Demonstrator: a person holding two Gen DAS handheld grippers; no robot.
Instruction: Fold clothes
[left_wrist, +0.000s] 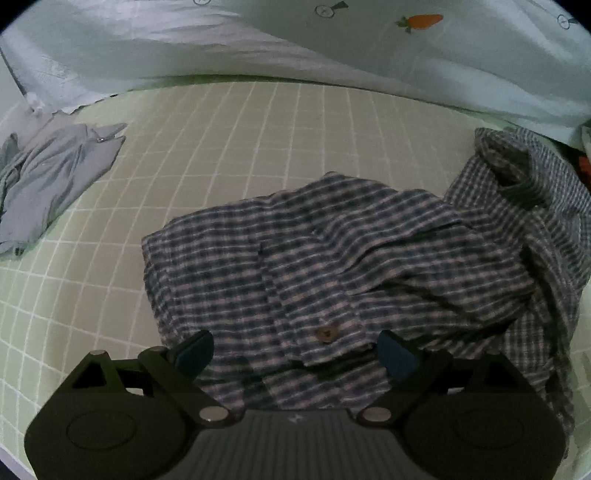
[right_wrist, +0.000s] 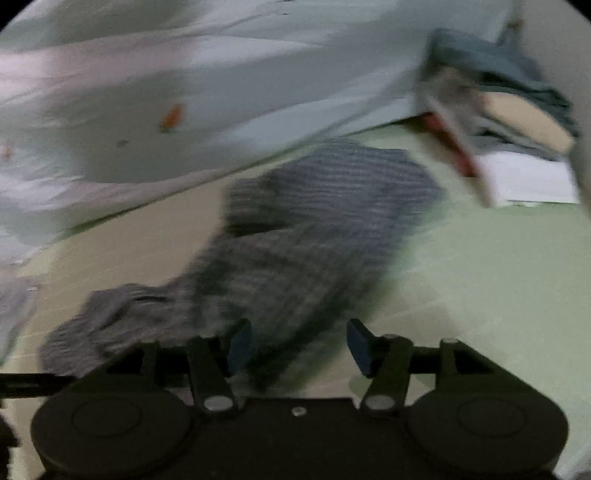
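Before your left gripper (left_wrist: 297, 350) lies the shirt (left_wrist: 332, 251), a soft crinkled woven cloth. Its button (left_wrist: 327, 333) looks like wood. Your gripper bodies are matt black plastic.

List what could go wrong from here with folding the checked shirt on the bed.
1. The blue-and-white checked button shirt lies bunched, one part humped up at the right; folding it unflattened would likely lock in creases.
2. The open left gripper sits over layered cloth beside a brown button; closing there may pinch several layers.
3. The right wrist view is motion-blurred with the open right gripper empty, so a hurried grab could miss the edge.
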